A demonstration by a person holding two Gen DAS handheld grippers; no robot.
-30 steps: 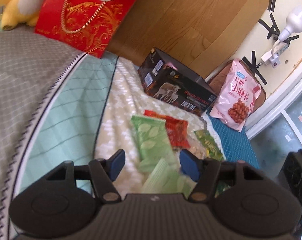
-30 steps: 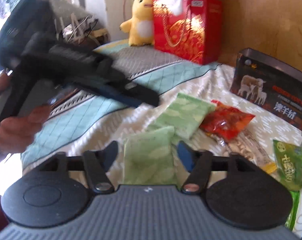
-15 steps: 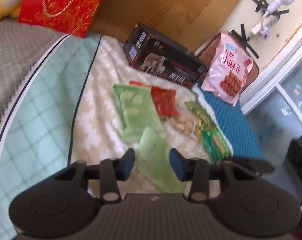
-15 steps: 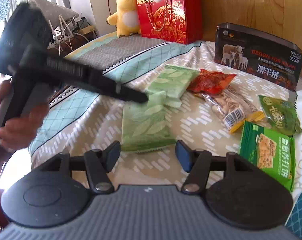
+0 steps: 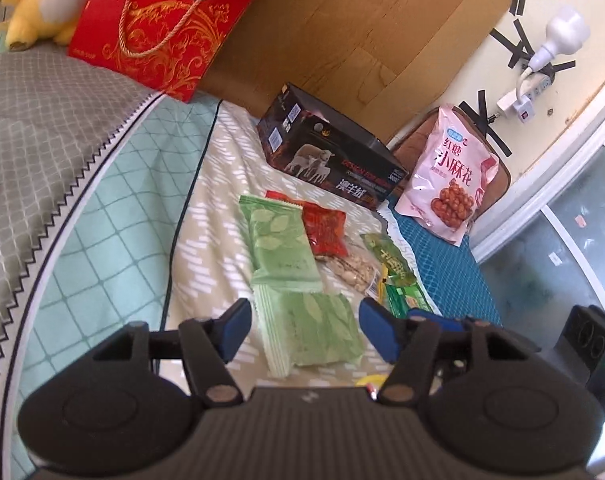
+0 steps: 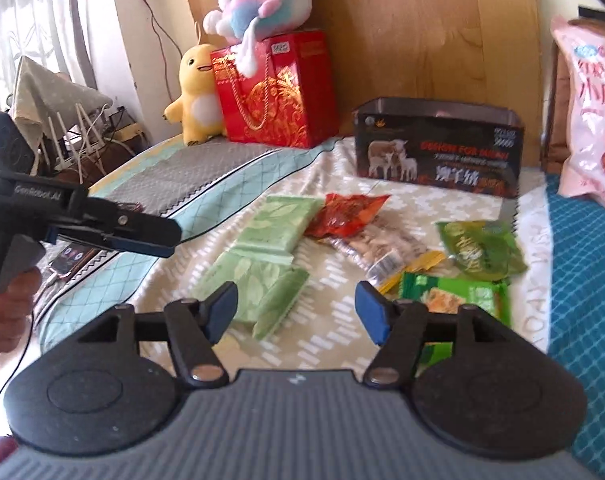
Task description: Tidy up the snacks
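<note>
both the left gripper (image 5: 302, 326) and right gripper (image 6: 296, 306) had just reopened, holding nothing; green packets (image 5: 310, 330) lay mid-bed among loose snacks, so a careless pinch risked dragging neighbours askew.

Daylight fills both views, bright and a little washed out. In the right wrist view it pours through the curtain (image 6: 42, 20) at upper left, which is blown nearly white. The pink bag (image 6: 594, 120) at the right edge is smeared by blur (its print unreadable). Fisheye bending curves the bed (image 5: 102, 200) and the wall (image 5: 442, 52) in the left wrist view, where focus is sharper. Shadows are soft.
</note>
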